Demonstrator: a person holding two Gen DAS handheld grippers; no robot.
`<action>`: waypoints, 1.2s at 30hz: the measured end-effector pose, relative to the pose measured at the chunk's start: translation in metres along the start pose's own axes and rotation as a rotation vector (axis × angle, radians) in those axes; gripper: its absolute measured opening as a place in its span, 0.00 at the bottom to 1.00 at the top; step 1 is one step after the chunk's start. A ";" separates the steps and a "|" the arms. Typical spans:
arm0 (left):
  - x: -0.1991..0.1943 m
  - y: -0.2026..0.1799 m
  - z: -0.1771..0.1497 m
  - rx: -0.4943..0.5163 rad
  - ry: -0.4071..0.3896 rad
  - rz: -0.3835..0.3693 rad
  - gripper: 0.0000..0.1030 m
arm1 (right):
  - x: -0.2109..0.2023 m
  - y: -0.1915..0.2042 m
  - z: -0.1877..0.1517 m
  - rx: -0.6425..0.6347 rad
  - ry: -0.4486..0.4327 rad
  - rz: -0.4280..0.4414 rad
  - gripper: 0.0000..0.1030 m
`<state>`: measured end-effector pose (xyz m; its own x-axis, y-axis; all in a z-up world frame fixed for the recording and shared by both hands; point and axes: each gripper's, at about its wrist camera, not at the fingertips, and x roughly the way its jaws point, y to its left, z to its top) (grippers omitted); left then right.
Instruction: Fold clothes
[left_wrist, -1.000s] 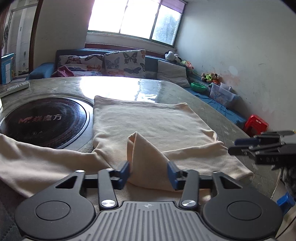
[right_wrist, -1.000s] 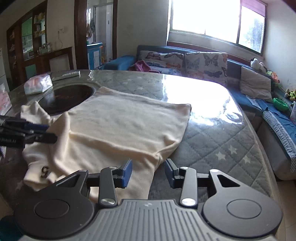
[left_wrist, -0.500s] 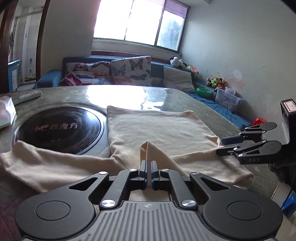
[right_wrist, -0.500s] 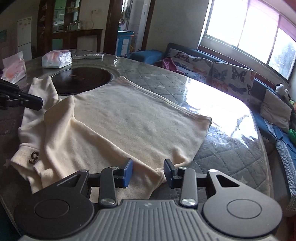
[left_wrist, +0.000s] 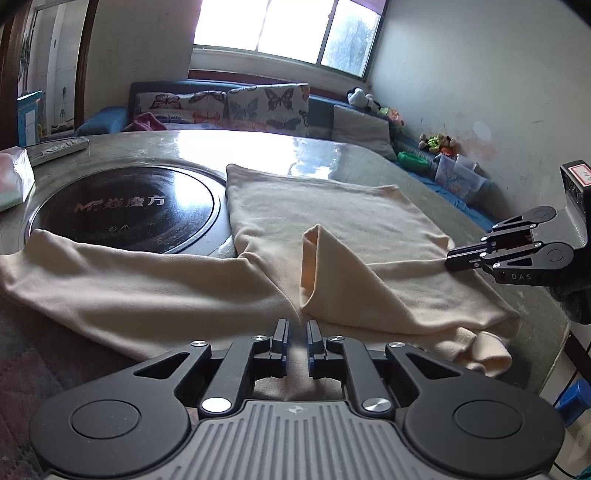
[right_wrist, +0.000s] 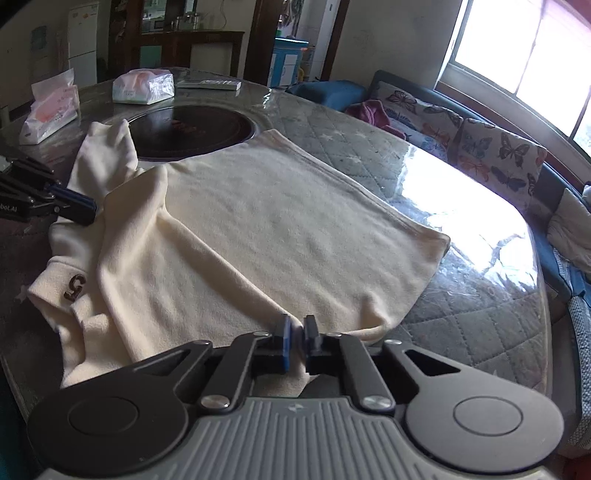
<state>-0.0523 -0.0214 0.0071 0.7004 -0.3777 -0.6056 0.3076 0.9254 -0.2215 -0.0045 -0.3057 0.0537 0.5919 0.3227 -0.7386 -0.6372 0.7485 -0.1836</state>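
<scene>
Left wrist view: I hold the left gripper low over the near edge of the cream long-sleeved fleece garment, which lies spread on the round grey quilted bench under a clear glossy cover. The left fingers stand nearly together, with a narrow gap in which cream cloth shows; I cannot tell whether they pinch it. One sleeve runs out to the left, partly over the round black glass cooktop with printed lettering set into the bench. A second sleeve is folded over the body, its cuff raised and open. The right gripper enters from the right, its tips at the garment's right edge.

Right wrist view: the right gripper has its fingers clamped on a ridge of cream cloth at the garment's near edge. The body lies flat across the bench toward the window glare. The collar area with a dark letter emblem is bunched at the near left. The left gripper reaches in from the left, touching the cloth near the shoulder. Two soft tissue packs and a flat remote control sit at the bench's far side, beyond the cooktop.
</scene>
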 end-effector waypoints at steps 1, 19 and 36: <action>-0.001 0.001 0.000 -0.001 -0.001 0.000 0.12 | -0.003 0.000 0.000 0.000 -0.005 -0.011 0.04; 0.002 -0.019 0.024 0.066 -0.043 -0.023 0.37 | -0.033 -0.007 -0.015 0.077 -0.077 -0.117 0.08; 0.022 -0.020 0.020 0.064 0.021 0.033 0.07 | -0.015 0.009 -0.029 0.157 -0.111 -0.082 0.20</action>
<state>-0.0301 -0.0490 0.0136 0.6973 -0.3457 -0.6279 0.3257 0.9332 -0.1520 -0.0336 -0.3205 0.0446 0.6946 0.3127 -0.6479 -0.5053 0.8531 -0.1300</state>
